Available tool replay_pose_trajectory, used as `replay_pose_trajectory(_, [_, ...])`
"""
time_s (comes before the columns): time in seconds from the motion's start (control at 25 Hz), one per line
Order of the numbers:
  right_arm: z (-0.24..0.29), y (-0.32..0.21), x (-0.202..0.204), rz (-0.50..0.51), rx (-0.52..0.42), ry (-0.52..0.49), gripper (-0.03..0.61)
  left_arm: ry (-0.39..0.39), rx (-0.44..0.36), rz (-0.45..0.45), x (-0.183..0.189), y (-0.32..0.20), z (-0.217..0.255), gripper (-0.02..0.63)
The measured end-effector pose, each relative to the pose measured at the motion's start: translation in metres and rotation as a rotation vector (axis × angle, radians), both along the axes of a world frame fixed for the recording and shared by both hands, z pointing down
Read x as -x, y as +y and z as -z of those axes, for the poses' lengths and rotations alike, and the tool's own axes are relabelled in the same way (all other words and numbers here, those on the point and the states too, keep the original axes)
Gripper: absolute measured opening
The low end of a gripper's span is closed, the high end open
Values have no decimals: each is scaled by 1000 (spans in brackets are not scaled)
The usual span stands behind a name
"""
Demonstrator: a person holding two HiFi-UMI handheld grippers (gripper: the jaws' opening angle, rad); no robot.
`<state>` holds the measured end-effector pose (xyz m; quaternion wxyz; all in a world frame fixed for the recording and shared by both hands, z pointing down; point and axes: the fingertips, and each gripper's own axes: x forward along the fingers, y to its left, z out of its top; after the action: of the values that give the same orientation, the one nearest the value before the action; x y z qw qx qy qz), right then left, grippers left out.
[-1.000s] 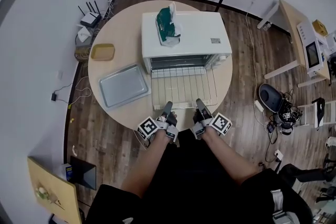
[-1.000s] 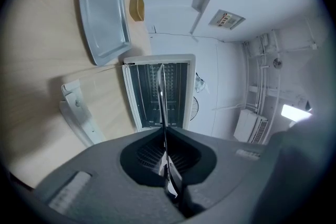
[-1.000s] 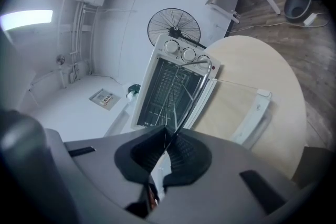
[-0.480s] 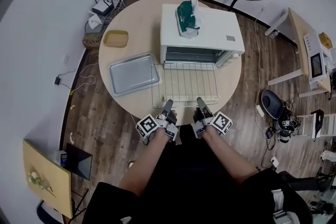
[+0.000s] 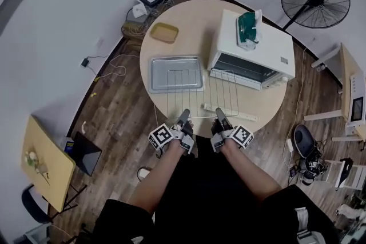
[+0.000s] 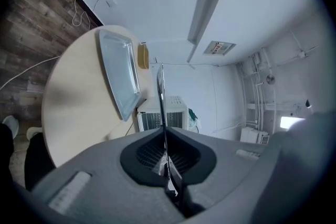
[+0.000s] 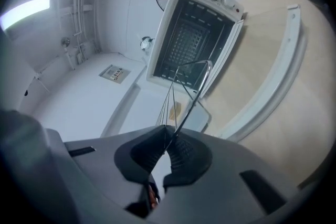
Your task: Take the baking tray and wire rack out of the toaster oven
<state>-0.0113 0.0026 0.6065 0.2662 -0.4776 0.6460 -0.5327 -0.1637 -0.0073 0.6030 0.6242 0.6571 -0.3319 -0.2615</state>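
Both grippers are clenched on the wire rack (image 5: 201,93). The left gripper (image 5: 183,116) and right gripper (image 5: 219,115) each pinch its near edge rod, spaced apart along it. The left gripper view shows the rack edge-on, with the wire clamped between the fingers (image 6: 157,150). It's the same in the right gripper view, where a thin rod is caught between the ribbed fingers (image 7: 185,150).

Rack location: fully out of the toaster oven (image 5: 251,58) and held roughly flat over the desk (image 5: 150,48), between the oven and the person. Its far-left corner overlaps the baking tray (image 5: 176,73) in the head view. I can't tell if it touches anything underneath.

Handling (my read):
- It's probably light, stiff welded wire with a bit of flex.
- It's wide and held from one edge only, so it will want to droop or twist, and the two-point grip on the edge rod looks right.
- The thin round rods are likely slippery in the pads, so keep the clamp firm and avoid jerks.

Containers:
- The oven cavity looks empty in the right gripper view, with the door open. A green pack (image 5: 249,28) sits on top of the oven.
- The baking tray lies flat on the desk, left of the oven, and is empty.
- The small yellow dish (image 5: 164,32) further back looks empty.

A long white strip (image 5: 220,110) lies on the desk under the rack; I can't tell what it is.
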Motion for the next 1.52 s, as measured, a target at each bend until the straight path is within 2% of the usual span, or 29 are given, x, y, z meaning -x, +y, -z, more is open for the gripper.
replay_pose_trajectory(0.28, [-15, -33, 50, 101, 34, 5, 2, -22, 1, 122, 54, -20, -7, 18])
replay_pose_trajectory(0.64, [-33, -85, 106, 163, 77, -50, 3, -81, 67, 190, 106, -64, -28, 18])
replay_pose_trajectory(1.2, [-88, -143, 108, 84, 222, -69, 3, -128, 129, 126, 109, -139, -83, 20])
replay_pose_trajectory(1.52, [-106, -162, 114, 89, 253, -65, 3, -138, 186, 141, 116, -159, -105, 20])
